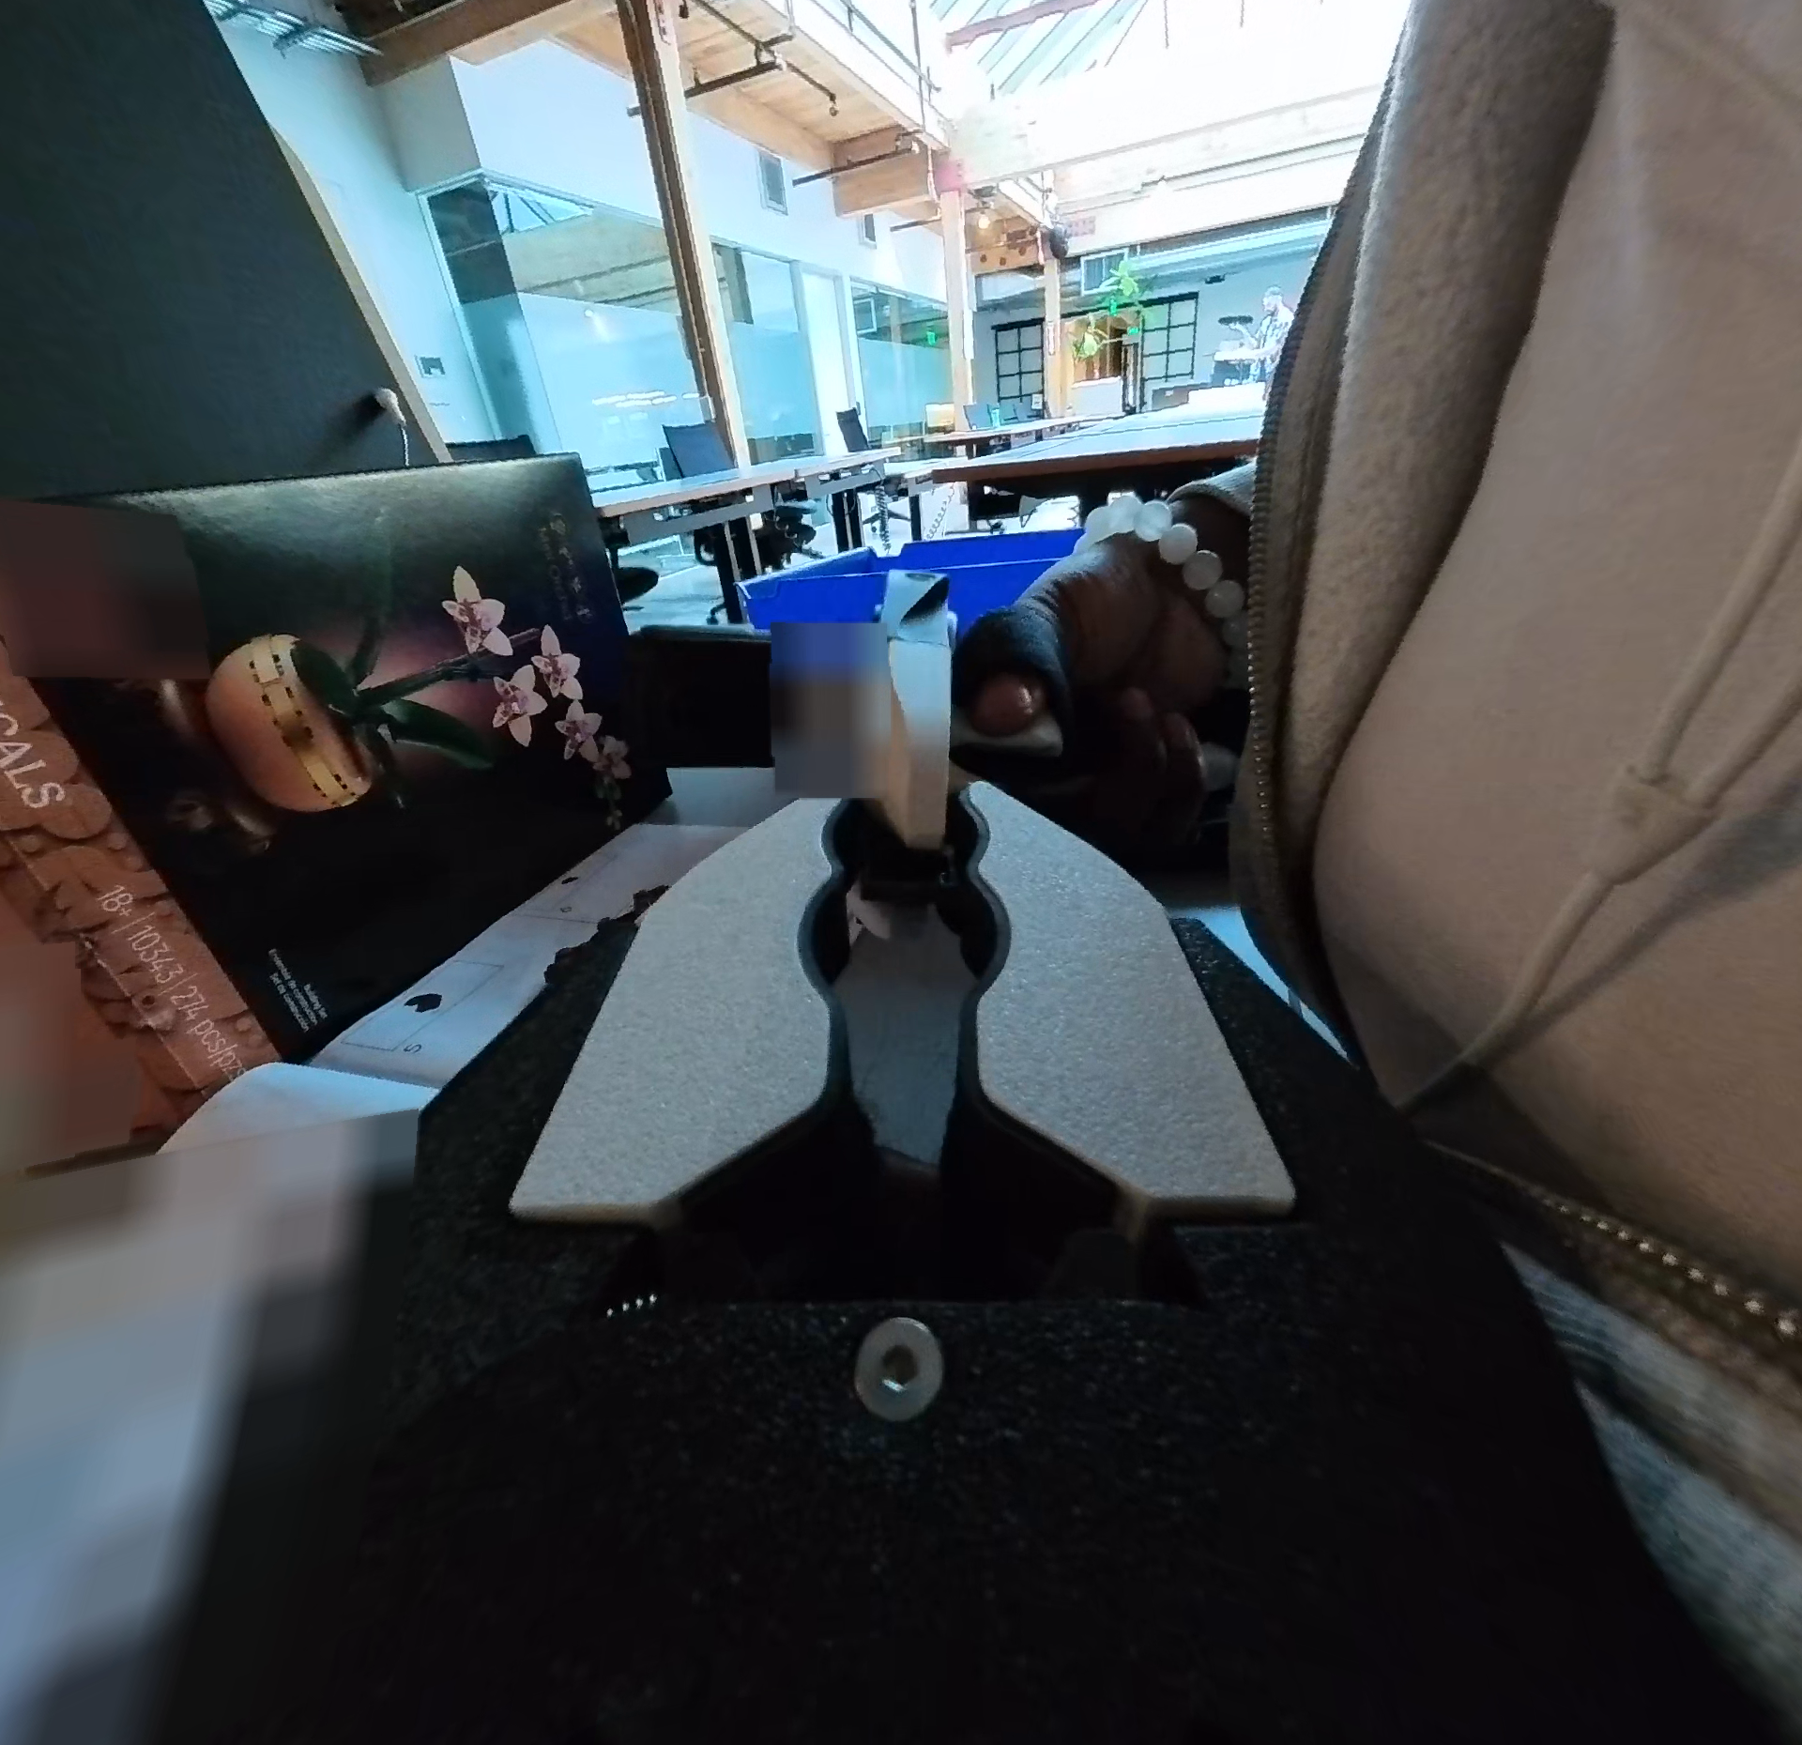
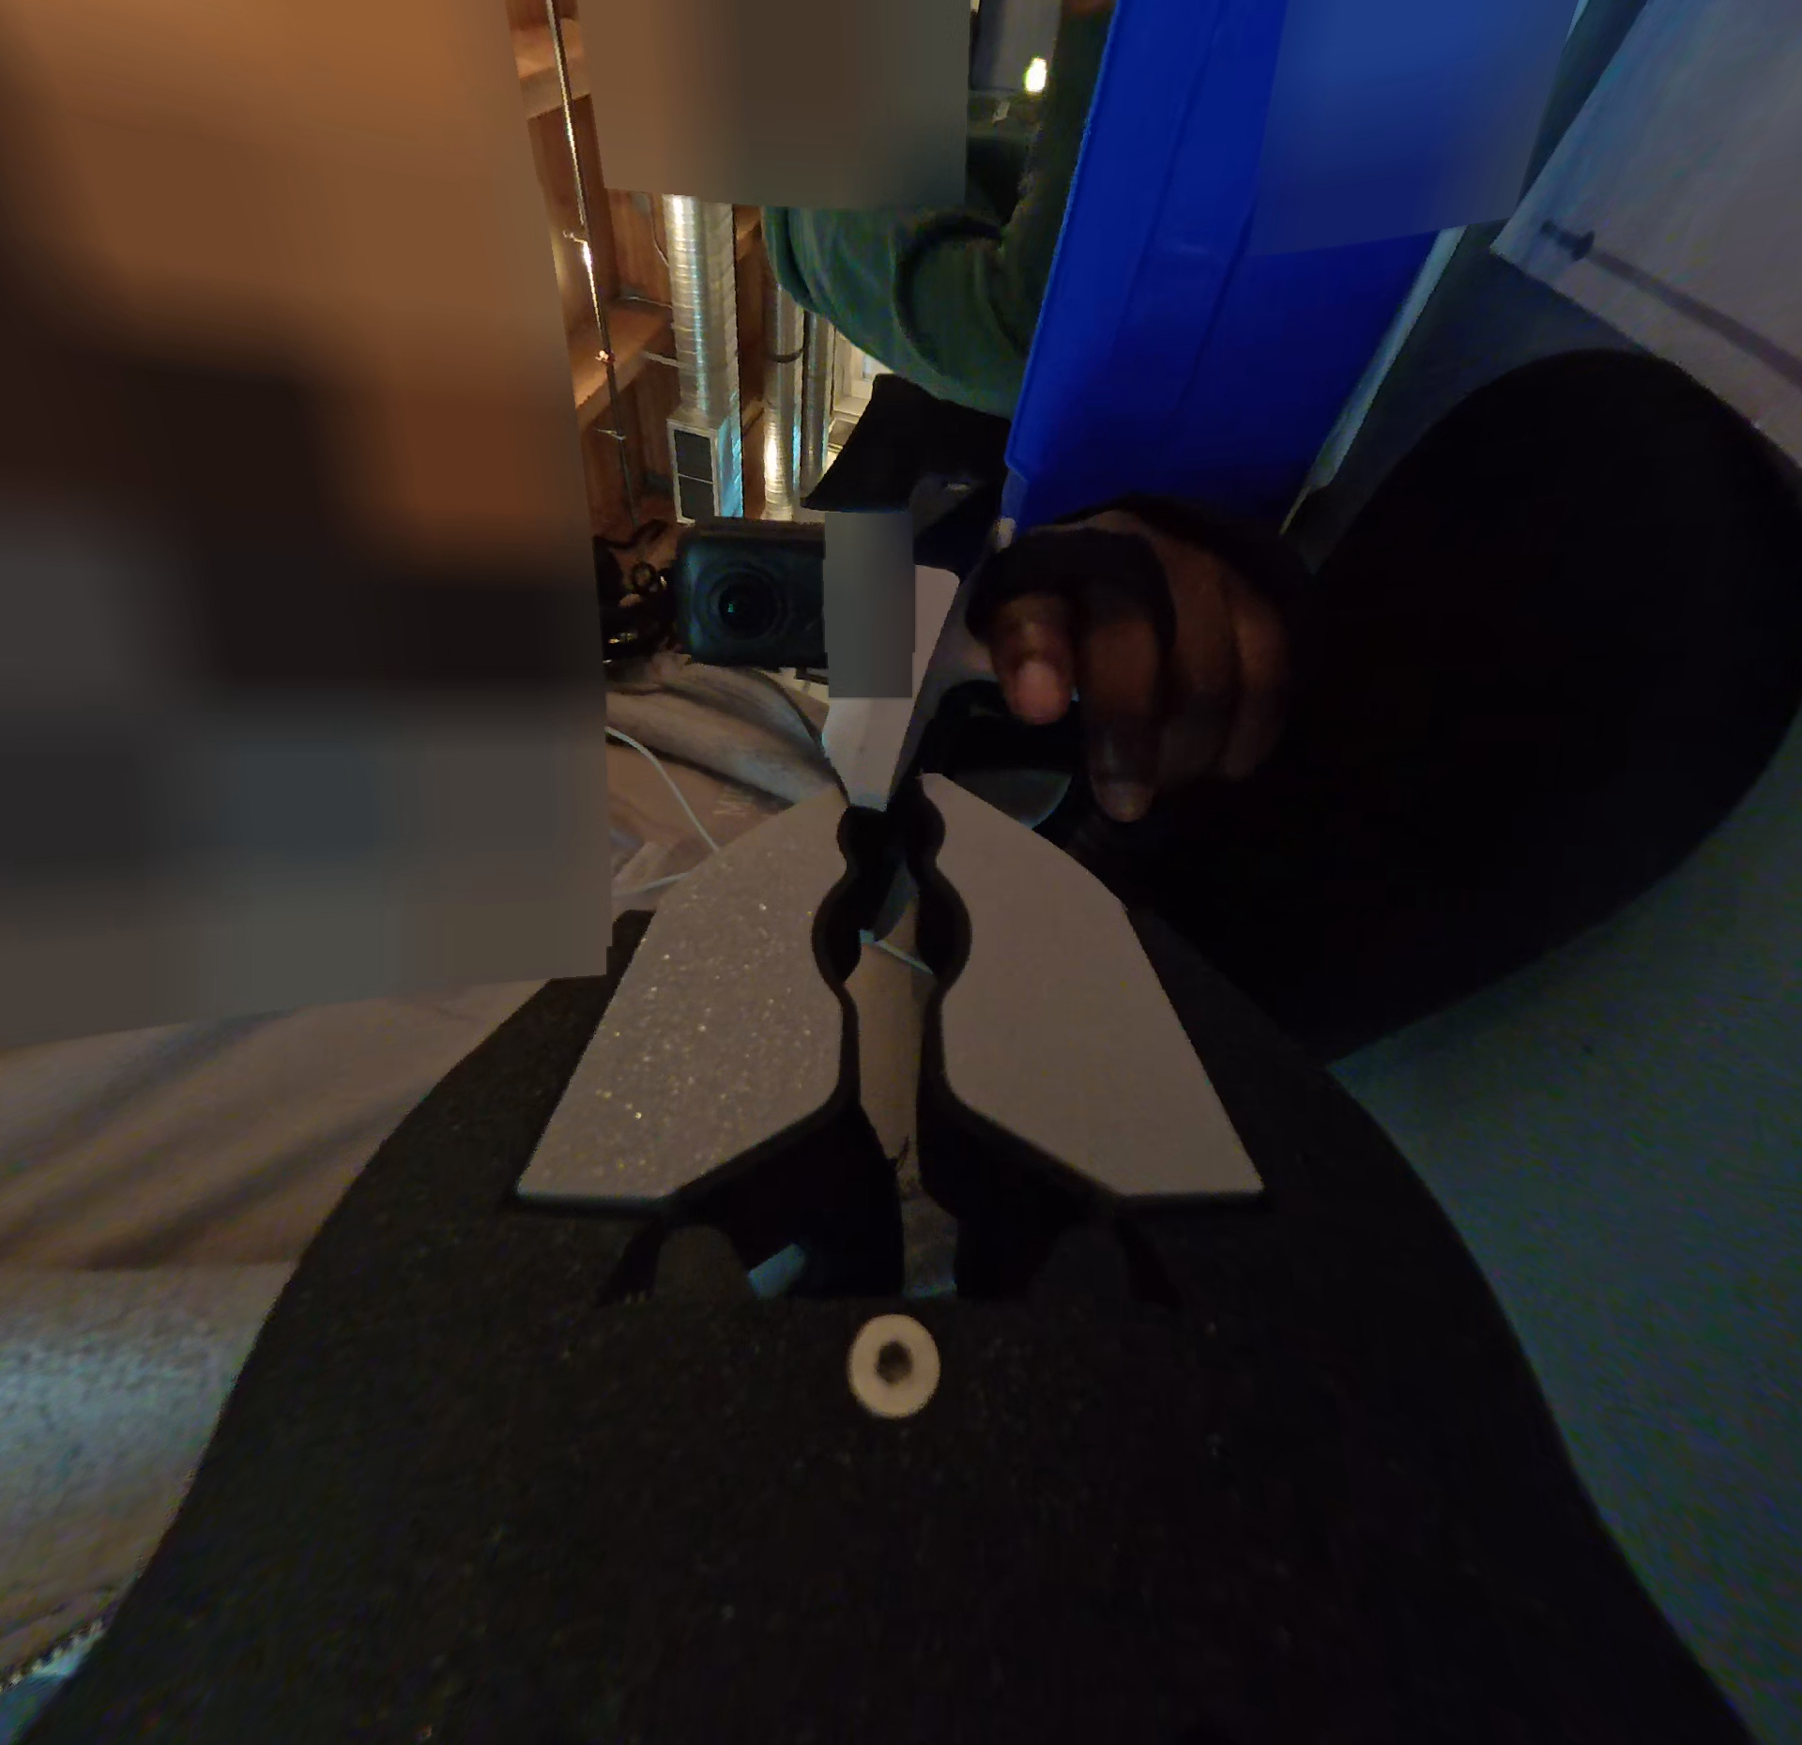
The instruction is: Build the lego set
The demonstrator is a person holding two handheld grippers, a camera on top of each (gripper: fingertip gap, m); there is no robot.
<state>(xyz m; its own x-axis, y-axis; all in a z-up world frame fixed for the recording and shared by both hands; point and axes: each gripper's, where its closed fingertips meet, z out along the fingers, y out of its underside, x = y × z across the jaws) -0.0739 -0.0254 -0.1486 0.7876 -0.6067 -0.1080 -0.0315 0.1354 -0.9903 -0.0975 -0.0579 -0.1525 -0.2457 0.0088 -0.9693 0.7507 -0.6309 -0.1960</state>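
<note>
Pinching a pale, twisted paper strip (image 1: pixel 917 713), the left hand-held gripper (image 1: pixel 902 845) stands narrow near a blue plastic bin (image 1: pixel 829 591); the right hand-held gripper (image 2: pixel 892 811) nips a pale sheet edge (image 2: pixel 926 684) beside a bare hand (image 2: pixel 1121 645).

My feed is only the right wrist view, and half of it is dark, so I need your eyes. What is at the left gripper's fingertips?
Observer: A white strip stands between the left gripper's fingertips and rises to a twist at its top. I cannot tell whether the pads press it.
Operator: I see a gloved hand ahead of me. Is there anything on its wrist?
Observer: Yes, the left wrist view shows a bracelet of white beads there.
Operator: What is to the left of that gripper?
Observer: A dark box printed with pale orchids stands beside it.
</note>
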